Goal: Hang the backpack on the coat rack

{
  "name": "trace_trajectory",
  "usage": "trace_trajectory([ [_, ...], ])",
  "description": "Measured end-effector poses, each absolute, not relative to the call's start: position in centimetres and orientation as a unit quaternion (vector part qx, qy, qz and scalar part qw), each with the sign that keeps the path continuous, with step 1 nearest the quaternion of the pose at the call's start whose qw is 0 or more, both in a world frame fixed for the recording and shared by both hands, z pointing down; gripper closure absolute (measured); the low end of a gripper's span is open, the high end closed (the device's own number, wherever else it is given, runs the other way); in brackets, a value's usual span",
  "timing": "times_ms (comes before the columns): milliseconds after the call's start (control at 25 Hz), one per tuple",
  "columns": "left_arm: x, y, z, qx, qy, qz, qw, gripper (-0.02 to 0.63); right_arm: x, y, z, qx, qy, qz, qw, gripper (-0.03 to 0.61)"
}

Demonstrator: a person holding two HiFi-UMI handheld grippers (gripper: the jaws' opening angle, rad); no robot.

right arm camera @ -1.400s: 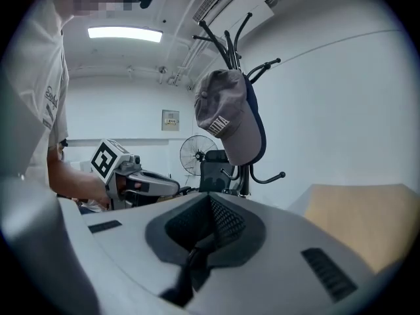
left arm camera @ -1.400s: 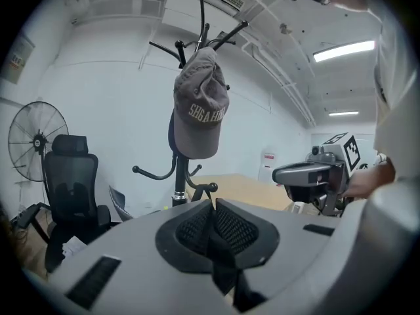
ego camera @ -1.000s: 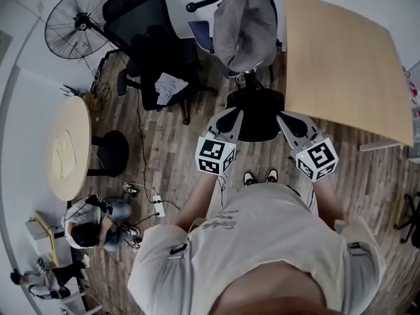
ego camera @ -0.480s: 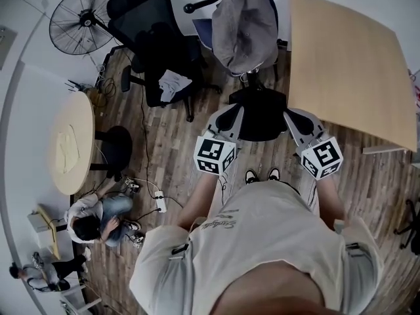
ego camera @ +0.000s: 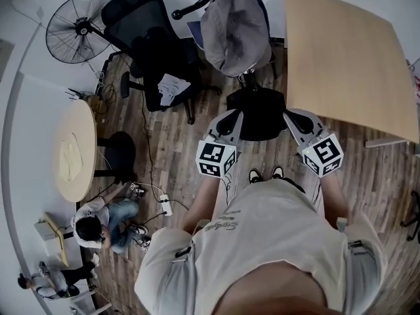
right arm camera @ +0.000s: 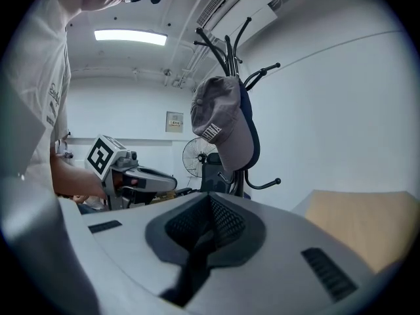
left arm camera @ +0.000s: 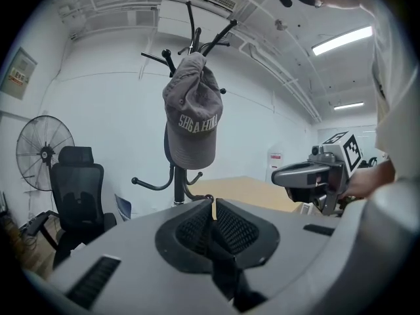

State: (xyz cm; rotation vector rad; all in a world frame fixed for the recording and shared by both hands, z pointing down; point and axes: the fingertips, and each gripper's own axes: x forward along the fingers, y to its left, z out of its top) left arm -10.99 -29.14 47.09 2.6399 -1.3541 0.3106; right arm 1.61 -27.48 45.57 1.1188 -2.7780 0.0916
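the backpack [ego camera: 233,28] hangs from the upper hooks of the rack [left arm camera: 177,184], clear of the floor, its grey body lying down along the pole. pale lettering crosses its lower half in the left gripper view. the black disc [ego camera: 257,113] below it looks like the rack's foot, though the head view does not make that certain.

the left tongs [left arm camera: 214,203] are together with nothing between the pads. the right tongs [right arm camera: 209,199] are together and empty too. both are held side by side in front of the person's chest, pointing toward the rack and well apart from the backpack.

a wood surface [ego camera: 348,58] stands just right of the rack. a black chair [ego camera: 154,44] and a fan [ego camera: 73,26] stand to its left.
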Motion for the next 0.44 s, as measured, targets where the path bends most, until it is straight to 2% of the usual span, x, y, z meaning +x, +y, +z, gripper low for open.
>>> trace_trajectory([
  [440,-10.1,-29.0,46.8,0.888,-0.441,0.101,0.079,0.584,1.3,-27.8,45.1,0.377,-0.923,0.027,0.068,0.584],
])
